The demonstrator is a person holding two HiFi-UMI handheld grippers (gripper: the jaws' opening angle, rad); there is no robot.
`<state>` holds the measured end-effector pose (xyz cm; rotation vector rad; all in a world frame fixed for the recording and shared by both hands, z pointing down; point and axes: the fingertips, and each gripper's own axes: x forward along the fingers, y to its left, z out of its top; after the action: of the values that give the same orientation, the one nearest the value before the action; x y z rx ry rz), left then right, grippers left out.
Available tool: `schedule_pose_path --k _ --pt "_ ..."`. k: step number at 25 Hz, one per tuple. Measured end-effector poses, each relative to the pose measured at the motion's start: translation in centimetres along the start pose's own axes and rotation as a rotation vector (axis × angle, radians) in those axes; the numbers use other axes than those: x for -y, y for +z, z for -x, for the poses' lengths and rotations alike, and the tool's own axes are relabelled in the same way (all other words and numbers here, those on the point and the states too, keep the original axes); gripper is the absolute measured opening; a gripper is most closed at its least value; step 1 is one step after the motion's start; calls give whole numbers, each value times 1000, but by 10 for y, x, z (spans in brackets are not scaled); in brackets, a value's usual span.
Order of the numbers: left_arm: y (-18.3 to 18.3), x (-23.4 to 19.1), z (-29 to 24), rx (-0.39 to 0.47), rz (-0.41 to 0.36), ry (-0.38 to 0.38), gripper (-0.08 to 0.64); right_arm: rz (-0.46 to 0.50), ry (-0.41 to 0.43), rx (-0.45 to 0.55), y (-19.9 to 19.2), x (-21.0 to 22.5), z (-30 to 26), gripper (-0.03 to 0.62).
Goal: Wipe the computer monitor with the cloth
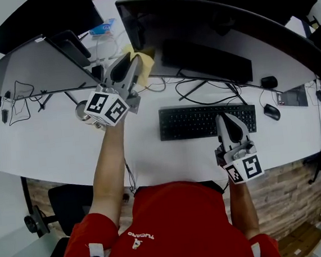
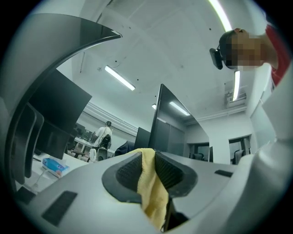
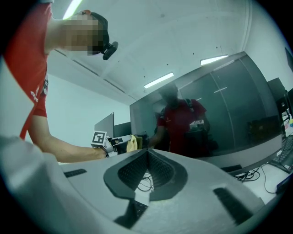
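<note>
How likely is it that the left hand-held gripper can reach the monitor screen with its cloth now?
Probably yes: the left hand-held gripper, shut on the yellow cloth, sits close to the left end of the monitor, with nothing visible between them.

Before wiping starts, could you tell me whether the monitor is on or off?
Off, it seems: the monitor is dark and shows only reflections.

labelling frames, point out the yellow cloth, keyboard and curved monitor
yellow cloth point(image 2: 152, 191), left gripper view, the hanging fold
keyboard point(image 1: 191, 122), head view, middle keys
curved monitor point(image 3: 229, 100), right gripper view, screen face
</note>
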<state>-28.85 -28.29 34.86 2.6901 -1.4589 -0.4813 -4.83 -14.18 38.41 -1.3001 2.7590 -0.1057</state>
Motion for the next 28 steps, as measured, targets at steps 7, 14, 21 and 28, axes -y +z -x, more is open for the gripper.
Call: schedule_pose_path --k 7,14,21,28 --pt "50 14 -11 20 -39 7 86 -12 38 30 6 -7 -5 5" --pt "81 21 -18 10 -82 2 86 -16 70 40 10 -14 -5 5" --pt "106 25 -23 42 -99 -8 86 -9 88 43 14 -18 -4 5" --pt "138 33 -29 74 -129 -20 84 -5 106 56 19 -25 -6 5"
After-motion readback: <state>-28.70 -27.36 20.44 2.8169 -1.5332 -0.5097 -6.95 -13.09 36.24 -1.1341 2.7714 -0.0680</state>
